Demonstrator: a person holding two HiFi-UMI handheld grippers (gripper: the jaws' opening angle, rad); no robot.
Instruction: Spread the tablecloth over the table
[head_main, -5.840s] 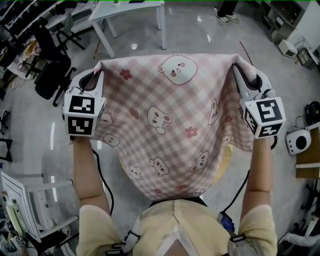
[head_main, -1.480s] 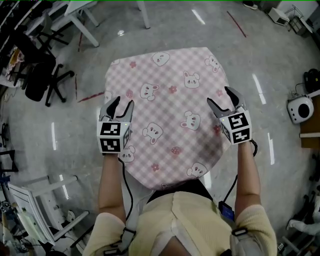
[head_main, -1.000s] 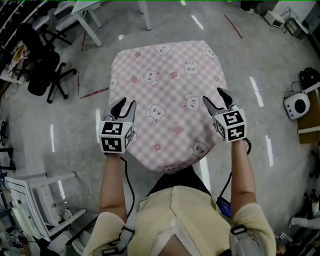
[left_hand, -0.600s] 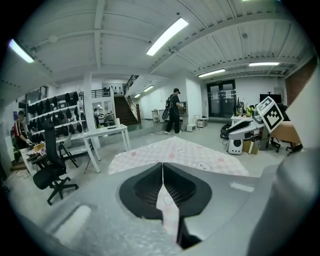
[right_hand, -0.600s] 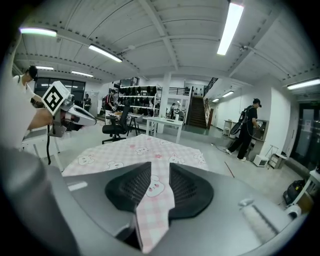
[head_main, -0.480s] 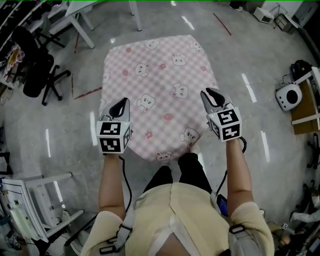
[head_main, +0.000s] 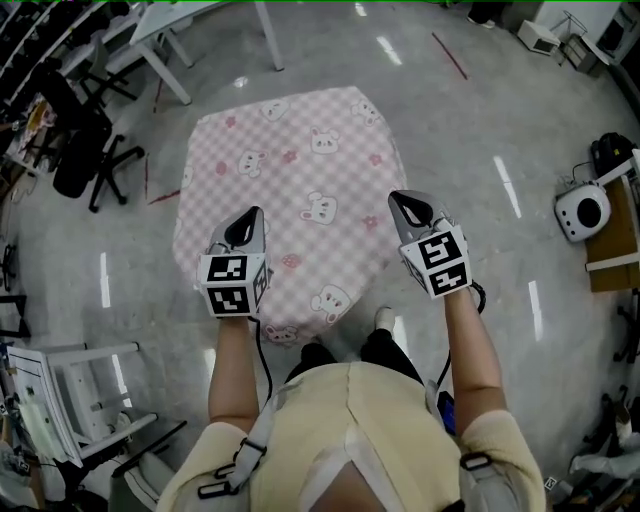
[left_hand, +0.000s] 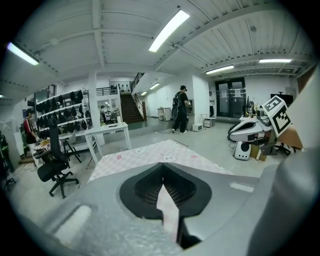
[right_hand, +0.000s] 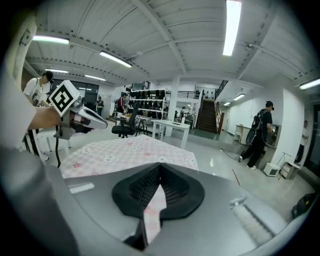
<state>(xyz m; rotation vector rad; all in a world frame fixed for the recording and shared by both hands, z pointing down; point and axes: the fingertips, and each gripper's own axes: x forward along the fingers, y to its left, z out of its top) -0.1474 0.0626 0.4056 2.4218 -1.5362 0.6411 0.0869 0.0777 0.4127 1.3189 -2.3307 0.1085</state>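
Pink gingham tablecloth (head_main: 290, 190), bear-printed, flat with draped corners; left gripper (head_main: 250, 216) and right gripper (head_main: 404, 201) closed above.

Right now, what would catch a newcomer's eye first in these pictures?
The pink checked tablecloth with cartoon animal prints, spread flat at the centre of the head view. Next, the left tool and right tool, jaws shut above the cloth's near half, with their black-and-white marker cubes.

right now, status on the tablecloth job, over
Left gripper and right gripper both shut, hovering over the near edge. Tablecloth spread flat, print up. Nothing lying on it; office chair stands apart at left.
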